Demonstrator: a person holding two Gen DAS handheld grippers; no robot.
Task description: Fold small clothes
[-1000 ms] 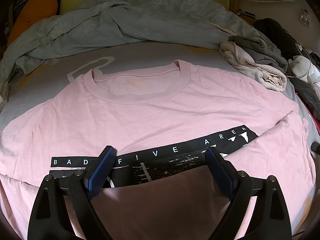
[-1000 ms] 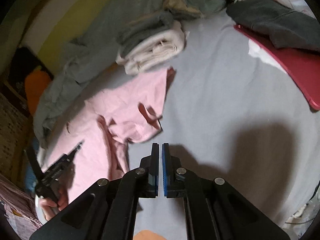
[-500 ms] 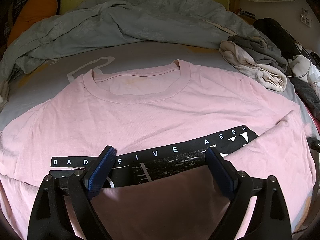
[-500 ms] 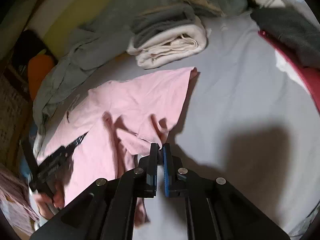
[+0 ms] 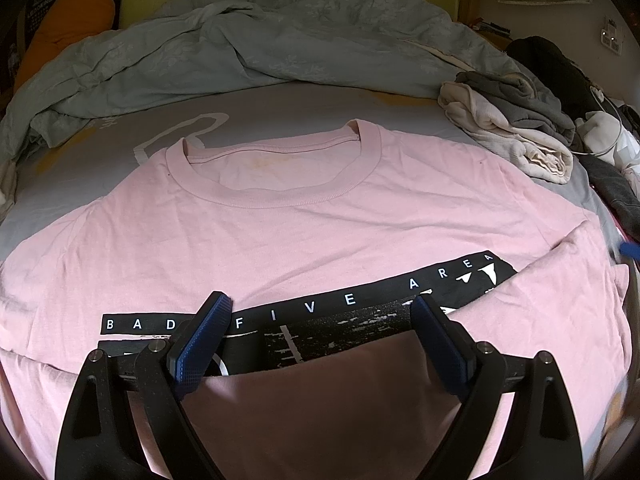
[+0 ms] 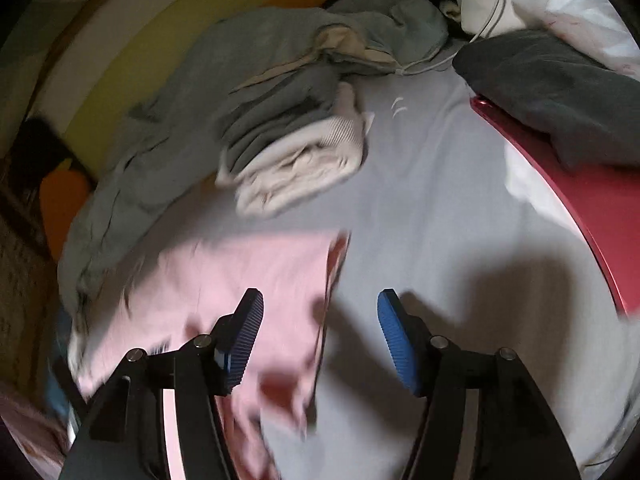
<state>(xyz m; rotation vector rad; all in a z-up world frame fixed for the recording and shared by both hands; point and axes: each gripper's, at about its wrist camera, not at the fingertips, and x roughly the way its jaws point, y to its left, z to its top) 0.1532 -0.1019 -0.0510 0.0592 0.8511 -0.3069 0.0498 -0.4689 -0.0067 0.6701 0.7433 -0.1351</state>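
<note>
Grey bedsheet [image 6: 420, 208] carries the pink T-shirt [image 5: 304, 224], spread flat with its hem folded up. Right gripper [image 6: 320, 332], pinched shut a moment ago, has just been opening over the sleeve edge, nothing held; left gripper [image 5: 320, 320] gapes wide, empty, so a side fold likely follows

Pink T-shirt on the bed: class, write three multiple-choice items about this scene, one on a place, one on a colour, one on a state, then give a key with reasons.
1. Where is the folded cream and grey clothes pile?
A. beyond the shirt's right shoulder
B. on the collar
C. under the hem

2. What colour is the band lettered FIVE AREA?
A. white
B. black
C. green

3. How is the right gripper?
A. shut on the sleeve
B. open, holding nothing
C. shut on the quilt

Key: A, the pile lies off the pink T-shirt; B, white letters on black; B, its jaws have just been opening, nothing between.
</note>
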